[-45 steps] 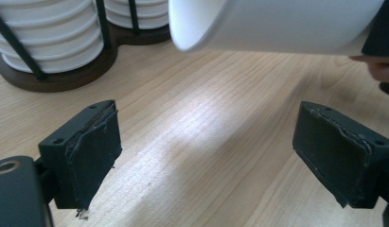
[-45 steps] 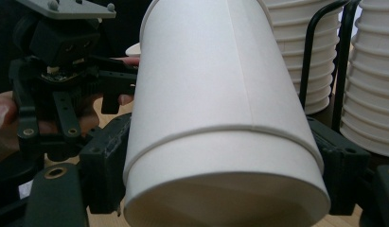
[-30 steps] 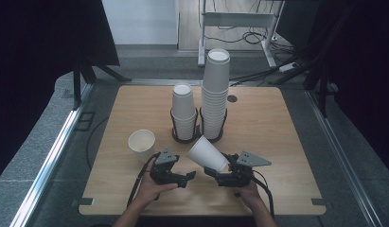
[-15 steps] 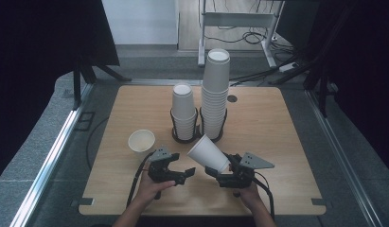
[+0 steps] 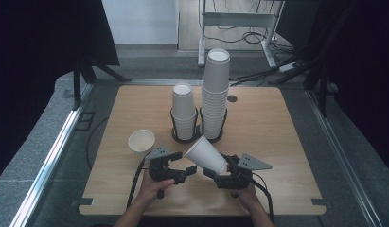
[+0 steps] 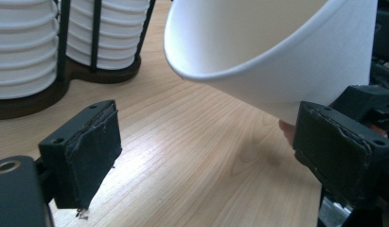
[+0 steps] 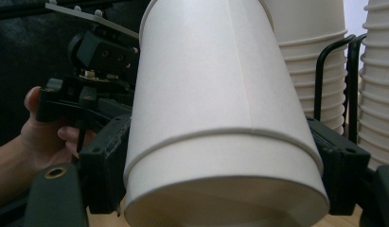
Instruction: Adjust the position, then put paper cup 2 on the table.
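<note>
the right gripper (image 5: 212, 173) is clamped on a white paper cup (image 5: 206, 154), its two black jaws pressing the cup's lower body from either side, as the right gripper view shows with the cup (image 7: 220, 123) between them. the cup is tilted, held above the table with its open mouth pointing up and to the left, toward the left gripper (image 5: 188, 171). that left gripper sits just beside it with its jaws spread wide and nothing between them; in the left gripper view the cup's rim (image 6: 258, 52) hangs above and ahead of the parted jaws, apart from both pads.

a hand (image 5: 153, 185) holds the left gripper and another hand (image 5: 244, 193) holds the right one, both low over the near edge of the light wooden table (image 5: 277, 127). to the left of the left gripper a single white paper cup (image 5: 141, 140) stands upright on the table, mouth up. behind the grippers, a dark wire double holder (image 5: 198, 136) carries a short stack of white paper cups (image 5: 184, 111) and, right of it, a taller stack of white paper cups (image 5: 216, 92).
</note>
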Demonstrator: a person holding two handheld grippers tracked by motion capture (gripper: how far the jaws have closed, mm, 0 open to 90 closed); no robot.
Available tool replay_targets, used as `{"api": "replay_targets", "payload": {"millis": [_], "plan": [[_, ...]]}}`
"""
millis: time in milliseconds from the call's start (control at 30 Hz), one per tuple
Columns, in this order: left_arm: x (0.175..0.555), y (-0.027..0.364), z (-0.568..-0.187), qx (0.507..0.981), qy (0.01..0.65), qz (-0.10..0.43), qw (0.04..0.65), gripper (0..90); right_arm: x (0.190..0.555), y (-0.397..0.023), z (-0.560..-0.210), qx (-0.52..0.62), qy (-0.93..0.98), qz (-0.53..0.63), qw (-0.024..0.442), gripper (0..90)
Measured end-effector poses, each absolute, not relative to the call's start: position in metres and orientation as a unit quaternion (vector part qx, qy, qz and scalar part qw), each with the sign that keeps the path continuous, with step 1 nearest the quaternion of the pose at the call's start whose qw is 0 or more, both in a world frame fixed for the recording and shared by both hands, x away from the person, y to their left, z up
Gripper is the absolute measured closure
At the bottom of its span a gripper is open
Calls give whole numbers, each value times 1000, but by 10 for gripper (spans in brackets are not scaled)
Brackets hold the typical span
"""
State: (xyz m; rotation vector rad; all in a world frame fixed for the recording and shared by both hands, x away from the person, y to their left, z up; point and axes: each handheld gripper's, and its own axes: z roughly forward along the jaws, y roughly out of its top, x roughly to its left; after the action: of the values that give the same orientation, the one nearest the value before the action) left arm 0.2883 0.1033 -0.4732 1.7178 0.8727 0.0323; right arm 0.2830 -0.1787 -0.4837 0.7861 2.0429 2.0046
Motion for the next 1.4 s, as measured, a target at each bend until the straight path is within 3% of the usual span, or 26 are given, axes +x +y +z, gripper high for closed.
{"api": "replay_targets", "payload": {"millis": [733, 967, 1167, 1400], "plan": [[296, 107, -472, 680, 371, -86, 627, 87, 281, -177, -487, 249, 689, 673, 99, 215], [302, 102, -473, 670, 364, -110, 637, 40, 278, -168, -490, 235, 704, 662, 104, 217], [306, 97, -474, 666, 365, -112, 640, 25, 275, -156, -494, 224, 722, 645, 112, 218], [305, 90, -474, 669, 362, -105, 641, 91, 274, -152, -496, 218, 732, 635, 118, 218]]}}
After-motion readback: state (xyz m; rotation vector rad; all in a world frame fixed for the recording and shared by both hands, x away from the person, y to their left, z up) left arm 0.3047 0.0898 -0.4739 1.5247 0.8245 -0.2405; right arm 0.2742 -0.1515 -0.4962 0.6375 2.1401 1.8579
